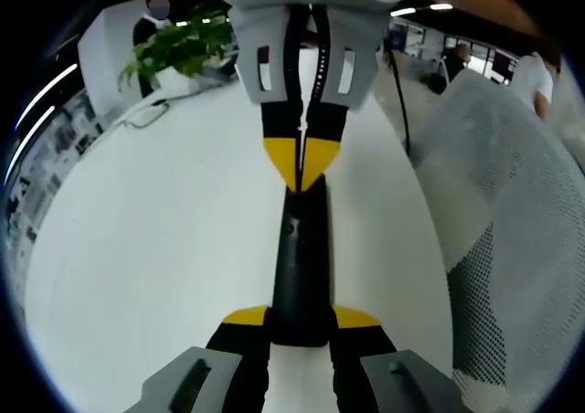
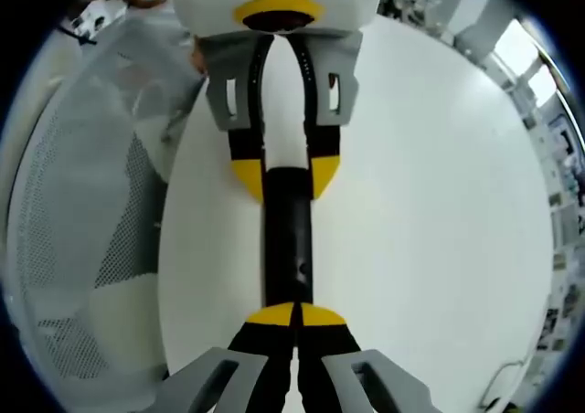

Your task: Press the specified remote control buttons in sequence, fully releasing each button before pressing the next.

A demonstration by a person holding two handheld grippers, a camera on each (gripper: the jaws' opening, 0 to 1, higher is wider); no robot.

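A slim black remote control (image 1: 302, 248) lies lengthwise over the white table (image 1: 137, 248). My left gripper (image 1: 302, 320) is shut on its near end, with a yellow-tipped jaw on either side. My right gripper (image 1: 300, 171) comes in from the top of the left gripper view. Its jaws are shut and their joined yellow tips rest on the remote's far end. In the right gripper view the remote (image 2: 288, 239) runs from my right gripper (image 2: 294, 314) up to my left gripper (image 2: 286, 177), which clamps it. The button under the tips is hidden.
A white mesh chair (image 1: 521, 230) stands against the table's edge, also visible as the chair (image 2: 82, 212) on the left. A potted plant (image 1: 178, 47) and a thin cable (image 1: 151, 113) sit at the table's far side. People (image 1: 535, 70) stand in the background.
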